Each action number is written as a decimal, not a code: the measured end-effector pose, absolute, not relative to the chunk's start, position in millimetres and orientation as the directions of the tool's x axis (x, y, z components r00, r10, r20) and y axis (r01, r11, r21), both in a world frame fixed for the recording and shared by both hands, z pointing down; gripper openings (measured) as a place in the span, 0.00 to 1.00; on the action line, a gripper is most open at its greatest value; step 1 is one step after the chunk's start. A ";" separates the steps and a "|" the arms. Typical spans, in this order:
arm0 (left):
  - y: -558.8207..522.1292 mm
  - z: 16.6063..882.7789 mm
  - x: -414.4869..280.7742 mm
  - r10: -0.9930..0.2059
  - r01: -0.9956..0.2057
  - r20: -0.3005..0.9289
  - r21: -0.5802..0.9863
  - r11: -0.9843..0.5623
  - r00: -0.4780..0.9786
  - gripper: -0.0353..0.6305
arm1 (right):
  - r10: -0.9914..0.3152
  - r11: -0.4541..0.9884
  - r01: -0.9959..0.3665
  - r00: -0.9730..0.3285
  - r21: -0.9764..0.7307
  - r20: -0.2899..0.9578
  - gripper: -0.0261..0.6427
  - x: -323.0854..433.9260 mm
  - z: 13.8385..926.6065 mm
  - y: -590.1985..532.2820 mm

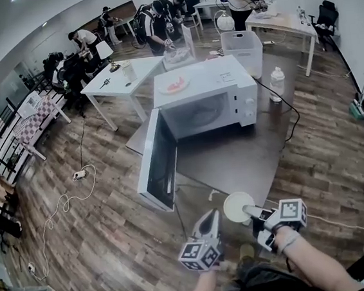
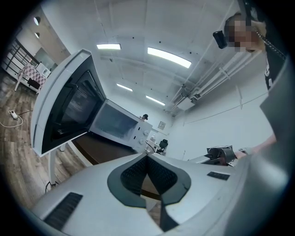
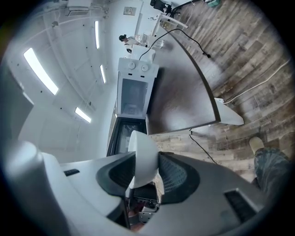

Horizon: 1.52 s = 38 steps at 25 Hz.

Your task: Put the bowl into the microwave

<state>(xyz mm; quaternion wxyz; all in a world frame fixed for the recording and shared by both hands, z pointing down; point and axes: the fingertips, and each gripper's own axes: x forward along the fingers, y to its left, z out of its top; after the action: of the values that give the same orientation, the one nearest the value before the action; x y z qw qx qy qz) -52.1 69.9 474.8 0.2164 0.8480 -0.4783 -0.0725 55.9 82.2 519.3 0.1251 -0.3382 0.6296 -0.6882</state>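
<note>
A white microwave stands on a low dark table, its door swung wide open to the left. My right gripper is shut on the rim of a white bowl, held in front of the table's near edge. In the right gripper view the bowl stands on edge between the pads, with the microwave beyond. My left gripper is beside the bowl on its left, shut and empty. In the left gripper view its tips meet, facing the open door.
A plate with red pieces lies on top of the microwave. A white basket and a bottle stand behind the table. A cable trails over the wooden floor at left. White tables and several people are at the back.
</note>
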 end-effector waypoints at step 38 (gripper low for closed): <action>-67.2 488.6 -39.0 -0.883 -0.826 0.084 0.403 -0.394 0.462 0.07 | -0.573 -0.184 -0.295 -0.743 -0.938 0.346 0.26 66.5 538.7 -70.3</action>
<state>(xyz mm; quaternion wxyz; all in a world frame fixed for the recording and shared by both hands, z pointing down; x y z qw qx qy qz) -39.0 -67.2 488.6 0.1977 0.8318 -0.5137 -0.0716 66.5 -70.3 538.7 0.1010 -0.3438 0.6309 -0.6882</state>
